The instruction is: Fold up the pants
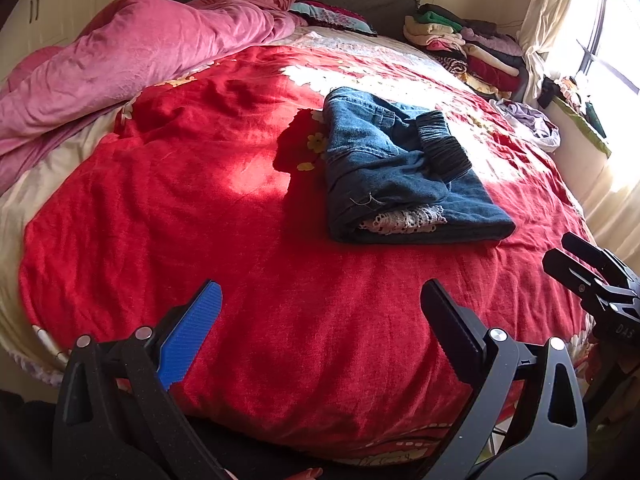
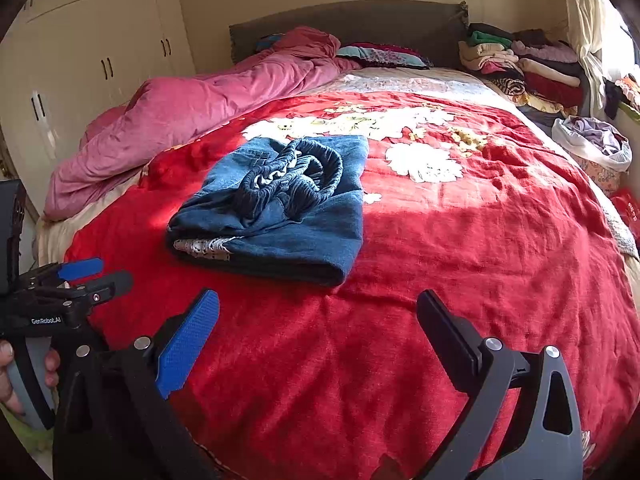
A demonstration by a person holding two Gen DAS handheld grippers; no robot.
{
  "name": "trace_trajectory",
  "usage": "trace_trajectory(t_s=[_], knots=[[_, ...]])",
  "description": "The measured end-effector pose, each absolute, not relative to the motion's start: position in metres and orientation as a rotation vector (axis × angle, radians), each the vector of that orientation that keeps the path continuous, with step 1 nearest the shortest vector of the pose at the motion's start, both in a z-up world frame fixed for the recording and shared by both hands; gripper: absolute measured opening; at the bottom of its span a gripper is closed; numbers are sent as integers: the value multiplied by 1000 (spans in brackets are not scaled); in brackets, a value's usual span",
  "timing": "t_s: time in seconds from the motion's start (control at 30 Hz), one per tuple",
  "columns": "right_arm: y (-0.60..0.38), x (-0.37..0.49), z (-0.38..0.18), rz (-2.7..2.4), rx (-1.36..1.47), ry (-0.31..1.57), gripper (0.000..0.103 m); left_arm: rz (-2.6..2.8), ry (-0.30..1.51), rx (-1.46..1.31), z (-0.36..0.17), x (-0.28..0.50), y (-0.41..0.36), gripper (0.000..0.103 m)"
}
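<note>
The blue denim pants (image 1: 400,168) lie folded into a compact bundle on the red blanket (image 1: 240,240), with the dark elastic waistband on top and white lace showing at the near edge. They also show in the right wrist view (image 2: 280,208). My left gripper (image 1: 320,320) is open and empty, held above the blanket short of the pants. My right gripper (image 2: 320,328) is open and empty, also short of the pants. The right gripper shows at the edge of the left wrist view (image 1: 576,260), and the left gripper at the edge of the right wrist view (image 2: 92,276).
A crumpled pink duvet (image 1: 140,52) lies along the bed's left side. Stacked folded clothes (image 1: 464,44) sit at the far right by the headboard. A white bag of clothes (image 2: 596,144) rests at the right edge. Wardrobes (image 2: 92,52) stand on the left, a window on the right.
</note>
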State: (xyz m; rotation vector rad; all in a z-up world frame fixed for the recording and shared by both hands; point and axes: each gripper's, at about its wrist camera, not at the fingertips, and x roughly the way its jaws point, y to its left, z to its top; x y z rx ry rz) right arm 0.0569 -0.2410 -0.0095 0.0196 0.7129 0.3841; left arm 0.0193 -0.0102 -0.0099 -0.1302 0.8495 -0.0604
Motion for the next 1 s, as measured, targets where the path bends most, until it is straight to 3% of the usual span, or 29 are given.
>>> trace_trajectory(t_s=[1.0], knots=[[-247, 60, -9, 351, 12, 724, 99, -50, 876, -124, -15, 21, -10, 93]])
